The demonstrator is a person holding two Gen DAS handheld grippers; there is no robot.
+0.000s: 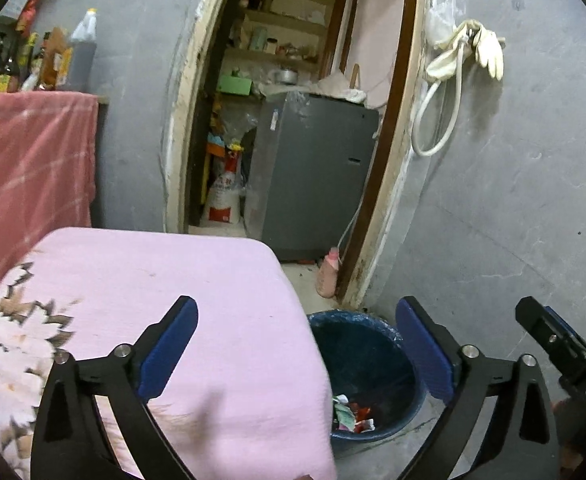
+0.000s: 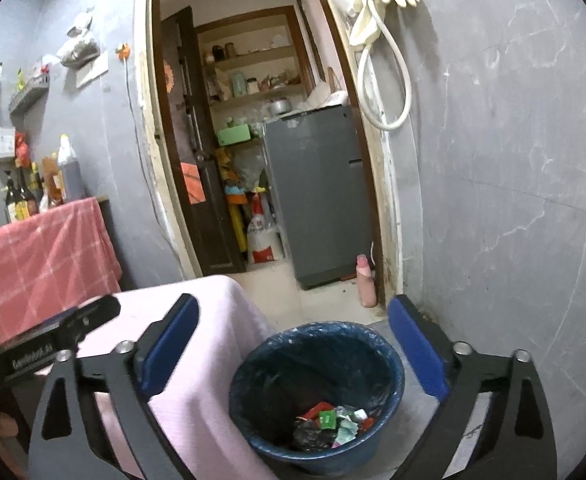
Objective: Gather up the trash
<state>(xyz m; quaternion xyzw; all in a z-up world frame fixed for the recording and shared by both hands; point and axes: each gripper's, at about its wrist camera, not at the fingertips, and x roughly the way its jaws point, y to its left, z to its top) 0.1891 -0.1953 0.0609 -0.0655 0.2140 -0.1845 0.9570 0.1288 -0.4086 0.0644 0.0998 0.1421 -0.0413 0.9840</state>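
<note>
A dark blue bin [image 2: 317, 396] stands on the floor beside a pink-covered table [image 2: 197, 360]. Crumpled wrappers and scraps [image 2: 333, 424] lie at its bottom. In the right wrist view my right gripper [image 2: 293, 348] hangs above the bin, jaws wide open and empty. The left wrist view shows my left gripper [image 1: 297, 348] open and empty too, over the table edge [image 1: 213, 320], with the bin [image 1: 369, 376] below and the trash [image 1: 351, 416] partly visible. The right gripper's body [image 1: 565, 352] shows at that view's right edge. The left gripper's body [image 2: 53, 340] shows at the left of the right wrist view.
A doorway ahead leads to a small room with a grey fridge [image 2: 321, 196], shelves and a sack [image 2: 261, 240]. A pink bottle [image 2: 366, 280] stands by the door frame. A red-clothed stand [image 2: 49, 248] with bottles is at the left. A hose and gloves [image 2: 385, 40] hang on the grey wall.
</note>
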